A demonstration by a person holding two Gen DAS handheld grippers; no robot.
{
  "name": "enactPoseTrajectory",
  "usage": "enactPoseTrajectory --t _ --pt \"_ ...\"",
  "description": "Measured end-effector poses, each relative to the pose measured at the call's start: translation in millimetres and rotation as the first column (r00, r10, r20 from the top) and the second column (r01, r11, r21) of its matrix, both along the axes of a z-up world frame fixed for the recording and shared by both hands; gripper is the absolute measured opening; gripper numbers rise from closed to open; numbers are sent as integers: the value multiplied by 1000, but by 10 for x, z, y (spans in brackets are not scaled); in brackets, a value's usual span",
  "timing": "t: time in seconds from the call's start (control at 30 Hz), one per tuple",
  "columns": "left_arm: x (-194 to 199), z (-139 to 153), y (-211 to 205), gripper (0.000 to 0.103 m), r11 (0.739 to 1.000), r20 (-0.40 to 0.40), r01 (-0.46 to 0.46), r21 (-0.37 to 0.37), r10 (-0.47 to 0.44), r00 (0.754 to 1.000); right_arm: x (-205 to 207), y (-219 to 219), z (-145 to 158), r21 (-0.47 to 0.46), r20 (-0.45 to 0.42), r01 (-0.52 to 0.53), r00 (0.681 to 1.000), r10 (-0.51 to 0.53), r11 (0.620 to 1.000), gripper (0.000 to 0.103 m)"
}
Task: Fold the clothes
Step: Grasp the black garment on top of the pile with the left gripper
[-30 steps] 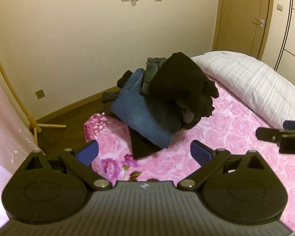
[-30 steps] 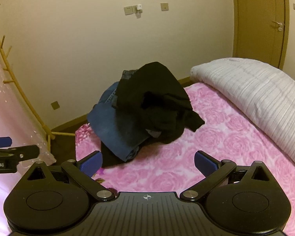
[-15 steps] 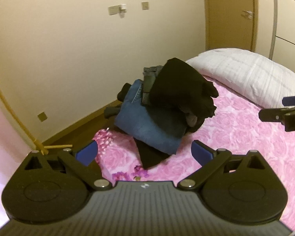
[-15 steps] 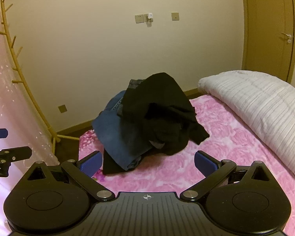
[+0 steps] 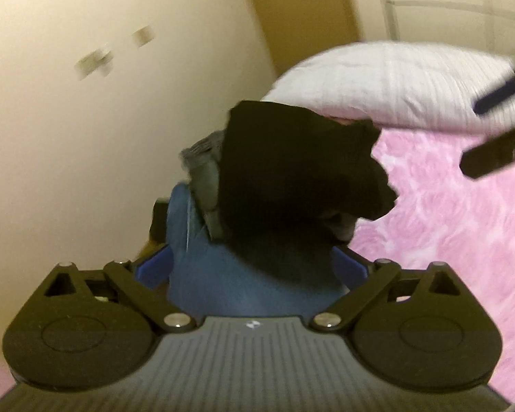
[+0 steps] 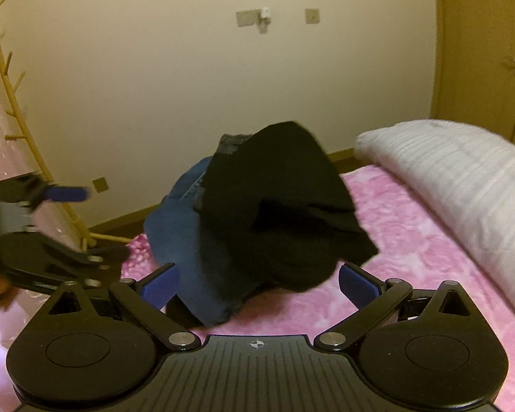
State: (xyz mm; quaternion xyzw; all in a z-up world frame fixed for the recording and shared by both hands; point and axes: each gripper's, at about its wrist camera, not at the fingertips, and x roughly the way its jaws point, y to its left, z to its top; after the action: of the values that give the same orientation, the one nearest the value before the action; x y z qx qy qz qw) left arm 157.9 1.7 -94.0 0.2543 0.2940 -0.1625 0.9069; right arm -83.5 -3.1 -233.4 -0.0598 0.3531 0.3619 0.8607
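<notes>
A: So where were we holding our grippers?

B: Left gripper (image 5: 254, 269) spread wide, low over the clothes pile (image 5: 278, 185) on the pink bedspread (image 5: 446, 213). Right gripper (image 6: 257, 283) spread too, just short of the pile.

A: Change?

B: We'd moved both closer; left view went blurry.

No readable text, labels, numbers or brand names in either view; motion blur smears the left wrist view throughout.
</notes>
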Motion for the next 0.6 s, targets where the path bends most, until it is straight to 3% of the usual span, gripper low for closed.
enactPoseTrajectory --t 0.1,0.2,0.3,0.43,0.5,0.57,0.6 --pt "276 -324 0 95 981 45 165 106 -170 984 193 199 -169 5 -39 -16 999 17 1000 100" --pt "503 -614 9 94 945 57 277 174 -290 955 389 371 -339 18 -89 -19 996 20 1000 88" --pt "732 -867 25 93 917 78 340 208 -362 929 588 506 -482 43 -140 -5 990 11 999 79" --pt "924 -1052 -13 86 882 120 399 251 -437 891 813 641 -605 50 -166 21 986 -13 999 74" --pt "977 -1131 -38 80 858 132 432 279 -480 867 879 657 -605 65 -180 24 984 -12 998 69" --pt "1038 -1149 -68 54 839 115 452 302 -503 857 936 660 -594 83 -197 26 980 -9 996 52" --pt "1068 -1157 -84 50 830 106 462 313 -513 852 964 662 -588 92 -205 26 979 -7 995 38"
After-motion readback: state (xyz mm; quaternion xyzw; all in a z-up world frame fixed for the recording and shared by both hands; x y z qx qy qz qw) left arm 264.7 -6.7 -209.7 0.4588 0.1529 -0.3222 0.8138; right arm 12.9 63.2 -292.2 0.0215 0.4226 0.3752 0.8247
